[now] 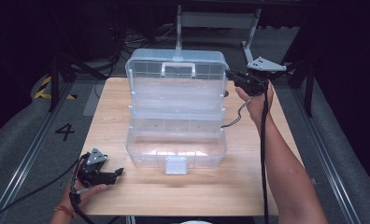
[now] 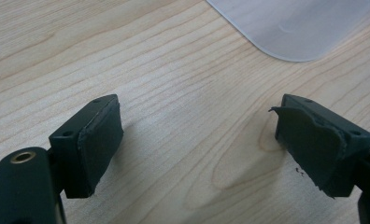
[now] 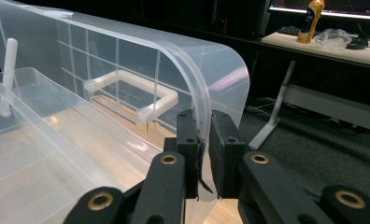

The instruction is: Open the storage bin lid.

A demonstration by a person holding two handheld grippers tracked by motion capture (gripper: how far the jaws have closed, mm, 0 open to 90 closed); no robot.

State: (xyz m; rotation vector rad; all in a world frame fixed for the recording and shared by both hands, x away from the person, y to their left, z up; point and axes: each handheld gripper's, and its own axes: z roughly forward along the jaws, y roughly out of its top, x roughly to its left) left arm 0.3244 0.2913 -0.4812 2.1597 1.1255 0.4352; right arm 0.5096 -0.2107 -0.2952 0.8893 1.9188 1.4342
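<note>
A clear plastic box (image 1: pixel 176 140) stands open in the middle of the wooden desk (image 1: pixel 248 186), its lid (image 1: pixel 176 70) raised upright in the upper centre of the high view, with a white handle (image 1: pixel 178 69) on it. The right tongs (image 1: pixel 231 74), in the upper right of the high view, are closed on the right edge of the lid; in the right gripper view the thin wall sits between both pads. The left tongs (image 1: pixel 119 172), in the lower left, are wide open and hold nothing, just above the bare desk near the front left corner of the box.
</note>
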